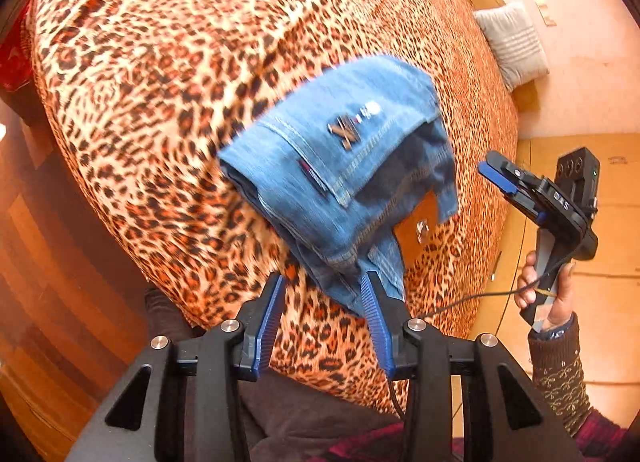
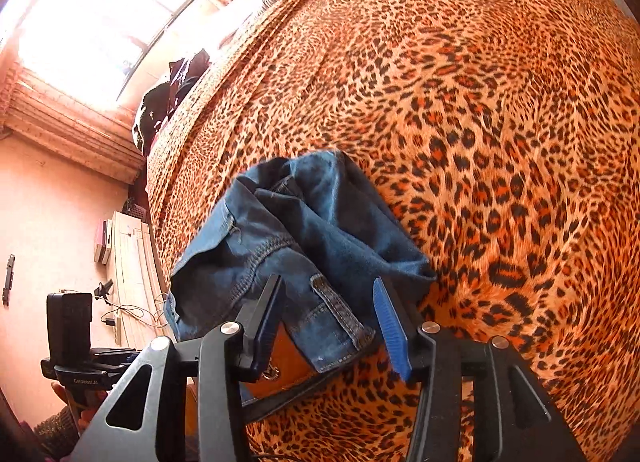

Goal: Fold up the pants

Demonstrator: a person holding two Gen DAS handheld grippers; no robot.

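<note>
Left gripper [image 1: 324,294] jaws spread, folded jeans [image 1: 344,166] just beyond, right gripper [image 2: 328,298] jaws spread over waistband edge

jeans [image 1: 344,178] motion-blurred in left wrist view, badge text unreadable | waistband corner hidden behind right finger [image 1: 376,314] of left tongs [image 1: 326,294] | right tongs [image 2: 328,302] cover part of leather patch [image 2: 288,366] | bed [image 2: 500,142] cut by frame edges both views | window [image 2: 100,22] blown out | dark heap [image 2: 168,102] by bed: can't ID
</note>
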